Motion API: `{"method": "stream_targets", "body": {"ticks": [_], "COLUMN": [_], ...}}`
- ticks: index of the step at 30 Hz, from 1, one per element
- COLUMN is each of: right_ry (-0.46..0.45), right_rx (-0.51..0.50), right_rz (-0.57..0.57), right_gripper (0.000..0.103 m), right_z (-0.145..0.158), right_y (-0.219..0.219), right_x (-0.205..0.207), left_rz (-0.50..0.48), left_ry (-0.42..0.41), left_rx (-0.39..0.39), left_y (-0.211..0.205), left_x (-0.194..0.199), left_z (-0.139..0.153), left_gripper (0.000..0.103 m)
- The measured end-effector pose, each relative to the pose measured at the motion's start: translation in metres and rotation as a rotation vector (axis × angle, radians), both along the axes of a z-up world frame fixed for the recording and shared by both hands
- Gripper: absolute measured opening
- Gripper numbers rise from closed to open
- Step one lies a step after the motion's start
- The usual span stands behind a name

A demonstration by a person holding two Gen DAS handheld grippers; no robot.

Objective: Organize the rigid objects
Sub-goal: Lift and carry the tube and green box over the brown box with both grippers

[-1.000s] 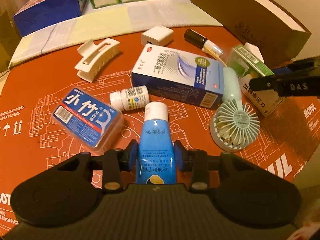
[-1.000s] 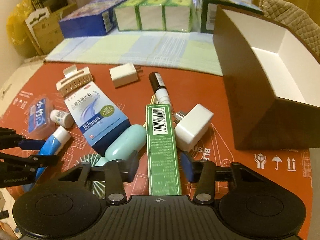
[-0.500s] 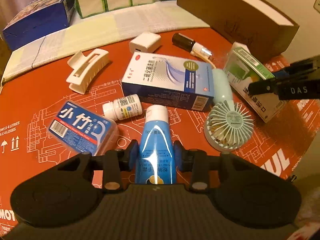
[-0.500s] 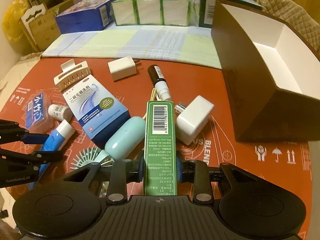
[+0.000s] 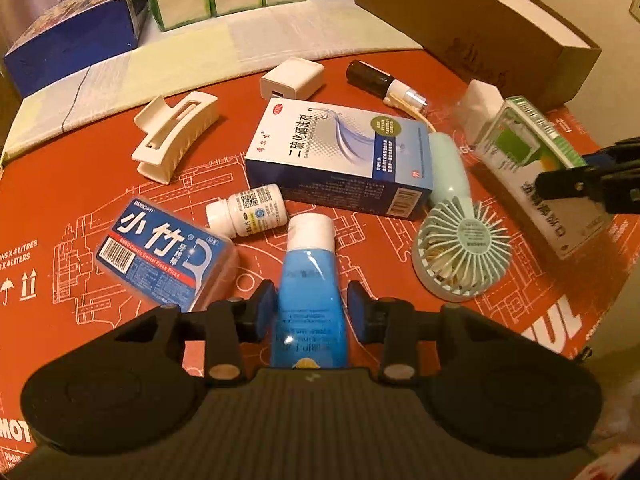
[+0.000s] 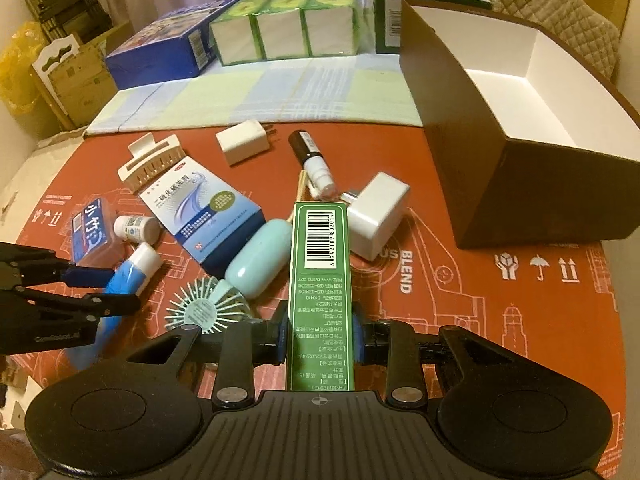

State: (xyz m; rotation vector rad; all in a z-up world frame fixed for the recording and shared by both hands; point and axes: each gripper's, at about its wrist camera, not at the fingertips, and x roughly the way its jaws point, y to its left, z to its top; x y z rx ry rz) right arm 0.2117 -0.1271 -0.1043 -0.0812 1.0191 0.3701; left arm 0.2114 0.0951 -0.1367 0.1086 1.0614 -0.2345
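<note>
My left gripper (image 5: 311, 305) is shut on a blue tube with a white cap (image 5: 310, 280) and holds it just above the red mat. My right gripper (image 6: 320, 328) is shut on a long green box (image 6: 321, 280), lifted above the mat. The green box also shows at the right of the left wrist view (image 5: 536, 160). The blue tube shows at the left of the right wrist view (image 6: 128, 276). An open brown box with a white inside (image 6: 500, 128) stands at the right.
On the red mat (image 5: 80, 184) lie a blue-white medicine box (image 5: 340, 160), a mint hand fan (image 5: 460, 240), a small white pill bottle (image 5: 248, 216), a blue floss-pick case (image 5: 164, 256), a cream hair claw (image 5: 176, 136), two white chargers (image 6: 376, 216) and a dark spray bottle (image 6: 312, 160). Tissue packs (image 6: 284, 24) stand behind.
My right gripper closed on the green box and lifted it. My left gripper raised the blue tube a little off the mat.
</note>
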Motion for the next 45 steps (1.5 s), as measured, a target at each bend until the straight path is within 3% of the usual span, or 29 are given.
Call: {"method": "stream_targets", "body": {"ticks": [8,15,21,27,37,45], "right_ry": [-0.001,-0.034,-0.105,-0.183,-0.26,-0.265], "right_rx": [0.022,0.067,0.13,0.167,0.168,0.138], "right_rz": [0.026,0.097,0.147,0.145,0.037,-0.03], "right_gripper": [0.027,0.027,0.027,0.027,0.027,0.027], "right_z": [0.008,0.028,0.059,0.089,0.116,0.115], "right_y": [-0.017,-0.036,-0.056,-0.086,-0.16,-0.206], "right_x": [0.004,0.016,0.027,0.045,0.099,0.144], "left_rz": [0.04,0.098,0.116,0.055,-0.024,-0.016], "left_ry": [-0.013,-0.083,-0.162,-0.227,-0.297,-0.254], "left_rx": [0.036,0.026,-0.018,-0.07,-0.149,-0.21], "left_y": [-0.01,-0.023,-0.059,-0.117,-0.213,-0.27], "left_x": [0.001,-0.005,0.011,0.046,0.123,0.182], "left_z": [0.002,0.051,0.097,0.129,0.166,0.16], "left_gripper": [0.03,0.03,0.03,0.03,0.03,0.03]}}
